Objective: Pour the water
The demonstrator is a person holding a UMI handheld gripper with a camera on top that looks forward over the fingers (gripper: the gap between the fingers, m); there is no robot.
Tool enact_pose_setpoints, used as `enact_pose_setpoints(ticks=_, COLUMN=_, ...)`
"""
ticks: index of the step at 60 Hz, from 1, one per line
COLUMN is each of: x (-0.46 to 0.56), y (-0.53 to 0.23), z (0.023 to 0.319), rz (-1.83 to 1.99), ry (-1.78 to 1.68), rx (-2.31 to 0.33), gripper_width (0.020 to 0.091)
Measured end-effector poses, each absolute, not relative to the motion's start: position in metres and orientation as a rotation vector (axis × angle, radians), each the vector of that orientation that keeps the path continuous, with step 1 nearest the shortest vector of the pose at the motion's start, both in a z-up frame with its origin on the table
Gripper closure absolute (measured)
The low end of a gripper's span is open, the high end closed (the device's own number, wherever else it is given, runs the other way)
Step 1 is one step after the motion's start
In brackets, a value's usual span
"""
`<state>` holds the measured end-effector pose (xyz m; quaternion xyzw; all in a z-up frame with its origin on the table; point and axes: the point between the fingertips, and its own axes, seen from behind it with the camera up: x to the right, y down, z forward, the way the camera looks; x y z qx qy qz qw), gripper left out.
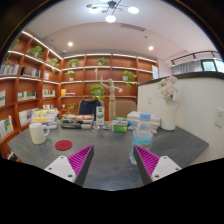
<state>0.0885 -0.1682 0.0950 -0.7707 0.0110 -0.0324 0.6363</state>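
While the fingers (pixel 113 162) stand open, a bottle waits just ahead on the counter (pixel 100 165).
From the left: a white mug (pixel 39 132), a red coaster (pixel 63 145), then the bottle (pixel 143 135) beyond the right finger; shelves (pixel 100 75) line the back wall.

desk (pixel 100 160): smooth matt dark grey top | bottle (pixel 143 137): clear glossy plastic, pale blue cap | mug (pixel 38 132): white, glossy, ceramic-looking | coaster (pixel 63 145): flat matt red disc | shelves (pixel 100 75): warm brown wood, smooth | tongs (pixel 113 160): white plastic fingers with ribbed matt magenta pads (pixel 81 157)
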Motion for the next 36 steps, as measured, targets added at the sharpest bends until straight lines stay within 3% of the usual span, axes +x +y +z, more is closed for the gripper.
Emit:
enact_pose_setpoints(ticks=10, x=0.164, y=-0.151, z=0.084, rz=-0.154, ry=0.099, rx=-1.760, gripper_width=0.0300)
enact_pose_setpoints(ticks=27, x=0.188, y=-0.091, z=0.086, rz=-0.152, ry=0.078, rx=-1.742, gripper_width=0.0300)
enact_pose_setpoints(ticks=32, x=0.190, y=-0.079, z=0.088, rz=-0.153, ry=0.091, rx=-1.727, gripper_width=0.0376)
enact_pose_setpoints(ticks=36, x=0.191, y=-0.072, z=0.087, rz=-0.144, ry=0.099, rx=-1.725, gripper_width=0.0522)
